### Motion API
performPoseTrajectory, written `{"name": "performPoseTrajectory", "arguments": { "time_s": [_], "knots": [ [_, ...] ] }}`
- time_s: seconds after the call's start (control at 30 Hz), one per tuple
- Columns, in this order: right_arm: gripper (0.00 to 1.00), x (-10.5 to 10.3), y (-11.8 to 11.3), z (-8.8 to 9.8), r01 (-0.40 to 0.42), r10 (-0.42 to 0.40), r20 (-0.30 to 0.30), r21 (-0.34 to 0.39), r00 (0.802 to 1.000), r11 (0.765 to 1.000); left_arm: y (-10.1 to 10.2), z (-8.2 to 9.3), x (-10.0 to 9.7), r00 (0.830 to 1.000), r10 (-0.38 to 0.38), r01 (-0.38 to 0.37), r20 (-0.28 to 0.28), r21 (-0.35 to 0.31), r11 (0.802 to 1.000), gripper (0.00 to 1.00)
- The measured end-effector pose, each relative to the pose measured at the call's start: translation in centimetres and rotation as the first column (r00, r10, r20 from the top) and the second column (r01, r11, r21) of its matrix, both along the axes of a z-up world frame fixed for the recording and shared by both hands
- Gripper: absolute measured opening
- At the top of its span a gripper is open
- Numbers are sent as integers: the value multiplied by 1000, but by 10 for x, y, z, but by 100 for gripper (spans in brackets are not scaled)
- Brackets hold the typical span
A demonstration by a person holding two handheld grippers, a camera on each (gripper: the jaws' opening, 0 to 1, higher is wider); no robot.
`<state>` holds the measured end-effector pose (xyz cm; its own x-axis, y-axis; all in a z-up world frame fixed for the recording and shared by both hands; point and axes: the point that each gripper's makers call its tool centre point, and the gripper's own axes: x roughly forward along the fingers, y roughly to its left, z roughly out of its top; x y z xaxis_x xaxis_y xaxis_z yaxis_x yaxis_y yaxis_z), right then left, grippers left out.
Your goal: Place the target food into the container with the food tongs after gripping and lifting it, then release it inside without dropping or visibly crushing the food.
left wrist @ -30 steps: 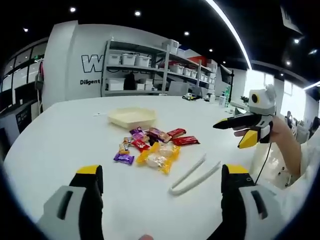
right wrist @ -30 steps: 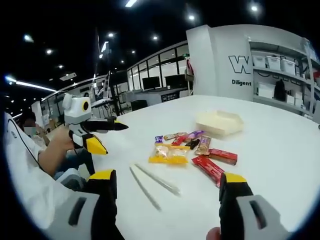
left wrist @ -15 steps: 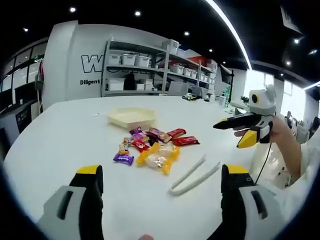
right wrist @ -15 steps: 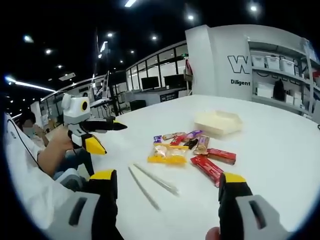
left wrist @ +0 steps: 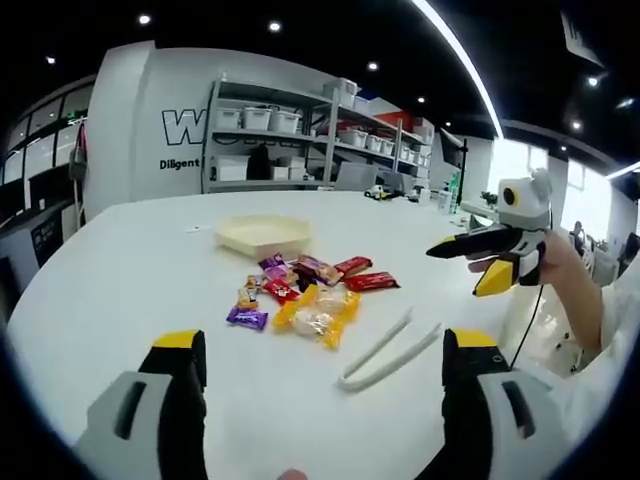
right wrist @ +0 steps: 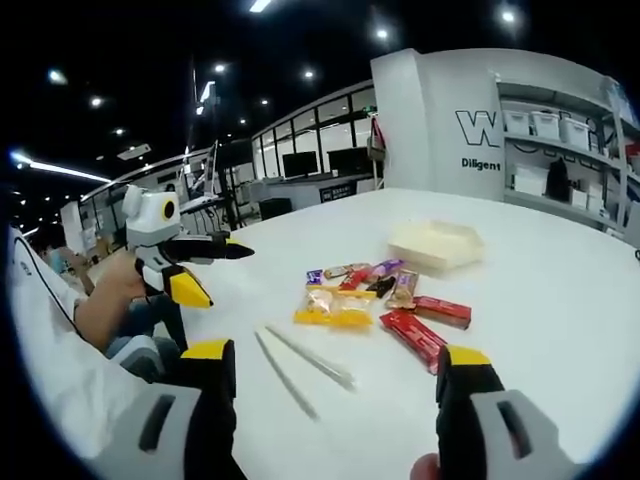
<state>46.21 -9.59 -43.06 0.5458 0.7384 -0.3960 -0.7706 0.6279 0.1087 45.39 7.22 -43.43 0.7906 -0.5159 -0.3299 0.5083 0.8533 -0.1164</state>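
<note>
A: State of the left gripper [left wrist: 322, 345] and the right gripper [right wrist: 334, 355]?

B: Both spread wide, with nothing between the jaws. Held above the white table [left wrist: 100, 280], touching nothing.

A: And the food tongs [left wrist: 390, 350]?

B: Lying flat on the table, untouched. Just beside the pile of wrapped sweets [left wrist: 305, 290], on the side away from the cream container [left wrist: 265, 235]. So, well apart from the container, with the pile between.

A: Long axis?

B: Slanted in the left gripper view, from low centre up toward the right, close to the right-hand jaw there. Joined end toward that camera, two free ends pointing away (probably toward the other gripper's side). In the right gripper view, lying left of centre, with the arms widening toward the camera.

A: Nearer hand?

B: Hard to say, seemingly about equal. Perhaps easier for the left one, because of the joined end on its side.

A: Target food?

B: Impossible to tell which sweet. All in the pile, none in the container.

A: Anything different between the two views?

B: In the left gripper view, the right gripper raised at the right, with a person's hand [left wrist: 560, 265] behind it, and shelves [left wrist: 280, 130] with bins at the back. In the right gripper view, the left gripper raised at the left, and the red bars nearest to the camera.
</note>
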Motion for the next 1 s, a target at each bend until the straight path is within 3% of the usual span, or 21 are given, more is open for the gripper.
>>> {"name": "performPoseTrajectory", "arguments": {
  "time_s": [0.57, 0.73, 1.0],
  "knots": [
    [77, 3, 5, -7, -29, 29, 0, -14, 1000, 999, -3, -9, -1, 1000, -8, 8, -10, 39, 999, 95],
    [75, -1, 15, -12, -102, 102, 10, -29, 995, 994, -6, -13, -2, 1000, -21, 21, -10, 52, 998, 94],
    [73, -6, 29, -29, -220, 220, 0, -46, 976, 975, -16, -19, -5, 996, -83, 79, 38, 105, 991, 86]
  ]
}}
